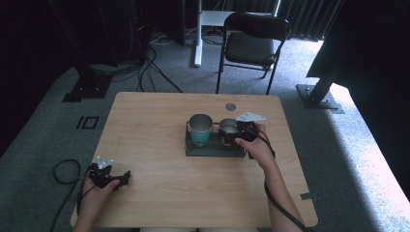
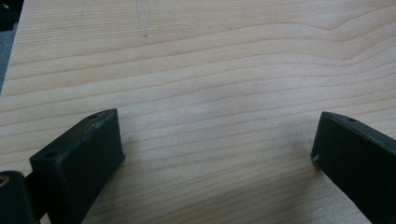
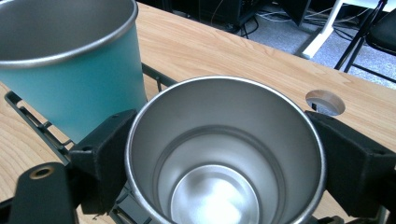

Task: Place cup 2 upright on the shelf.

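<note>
A black wire rack (image 1: 212, 151) stands right of the table's middle. In it a teal metal cup (image 1: 200, 129) stands upright, with a bare steel cup (image 1: 228, 125) just to its right. My right gripper (image 1: 230, 137) is shut on the steel cup. In the right gripper view its jaws press on both sides of the steel cup (image 3: 224, 186), which is empty, and the teal cup (image 3: 70, 70) stands close at the left over the rack (image 3: 28, 116). My left gripper (image 1: 125, 177) rests near the table's front left corner. It is open (image 2: 215, 140) over bare wood.
A round cable hole (image 1: 230, 106) (image 3: 325, 101) lies in the tabletop just behind the rack. A black folding chair (image 1: 251, 43) stands beyond the far edge. Cables (image 1: 65, 171) trail on the carpet at the left.
</note>
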Available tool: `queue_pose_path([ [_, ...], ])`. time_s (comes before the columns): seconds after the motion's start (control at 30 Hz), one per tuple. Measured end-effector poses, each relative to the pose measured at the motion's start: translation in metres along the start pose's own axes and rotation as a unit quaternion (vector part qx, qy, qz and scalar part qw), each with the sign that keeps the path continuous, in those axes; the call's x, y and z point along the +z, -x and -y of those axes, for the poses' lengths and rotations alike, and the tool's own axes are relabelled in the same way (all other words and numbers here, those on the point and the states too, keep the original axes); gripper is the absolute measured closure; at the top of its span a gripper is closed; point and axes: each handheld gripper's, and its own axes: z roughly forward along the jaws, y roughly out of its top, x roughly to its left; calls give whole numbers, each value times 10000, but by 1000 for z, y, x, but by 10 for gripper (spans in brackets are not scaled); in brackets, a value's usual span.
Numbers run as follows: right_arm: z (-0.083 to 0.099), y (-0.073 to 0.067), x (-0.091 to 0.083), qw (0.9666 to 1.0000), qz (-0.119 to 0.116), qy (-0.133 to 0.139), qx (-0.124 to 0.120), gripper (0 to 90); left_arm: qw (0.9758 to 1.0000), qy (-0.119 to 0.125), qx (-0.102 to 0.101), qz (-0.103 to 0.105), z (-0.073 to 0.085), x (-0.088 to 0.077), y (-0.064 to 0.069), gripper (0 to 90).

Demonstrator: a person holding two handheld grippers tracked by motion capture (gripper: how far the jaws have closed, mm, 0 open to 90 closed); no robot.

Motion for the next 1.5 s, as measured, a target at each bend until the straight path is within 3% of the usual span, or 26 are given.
queue_pose_path([
  [0.43,5,0,2,10000,15,55,-29,130,10000,1,-1,0,0,0,0,25],
  [0.63,7,1,1,9998,-55,96,-171,124,10000,1,-1,-2,0,0,0,25],
  [0.87,7,3,-7,9995,-98,286,50,111,10000,0,-1,-1,0,0,0,26],
  [1.17,8,4,-21,9992,-117,388,-70,110,10000,1,-1,-1,0,0,0,25],
  [1.5,12,9,-33,9992,-42,388,30,111,10000,1,-2,-1,0,0,0,25],
])
